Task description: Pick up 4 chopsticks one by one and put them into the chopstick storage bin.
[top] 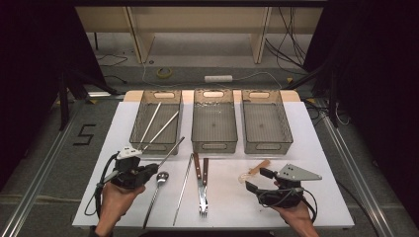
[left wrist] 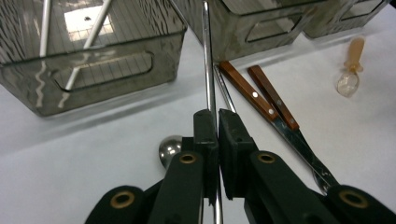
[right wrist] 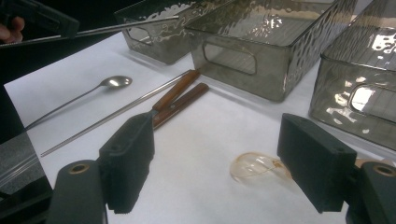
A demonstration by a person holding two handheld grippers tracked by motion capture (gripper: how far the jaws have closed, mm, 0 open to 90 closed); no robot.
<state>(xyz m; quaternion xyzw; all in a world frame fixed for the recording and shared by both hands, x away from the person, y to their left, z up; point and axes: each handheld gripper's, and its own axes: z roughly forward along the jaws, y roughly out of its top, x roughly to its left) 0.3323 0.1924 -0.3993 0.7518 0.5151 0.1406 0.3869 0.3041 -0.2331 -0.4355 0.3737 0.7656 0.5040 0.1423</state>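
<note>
Before the middle bin (top: 214,121) lie a steel spoon (top: 159,181), a loose chopstick (top: 183,187), and two wooden-handled forks (top: 201,185). The left bin (top: 157,122) holds two chopsticks. The left gripper (left wrist: 216,122) is clamped on a metal chopstick (left wrist: 207,60) raised toward the left bin. The right gripper (right wrist: 215,163) stands wide apart astride a clear plastic spoon (right wrist: 254,169).

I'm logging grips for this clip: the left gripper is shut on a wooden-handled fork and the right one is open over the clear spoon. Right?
Not quite. The left gripper is shut on a thin metal chopstick, not a fork, as the left gripper view shows. The wooden-handled pieces lie on the table. The right gripper is indeed open over the clear spoon.
</note>
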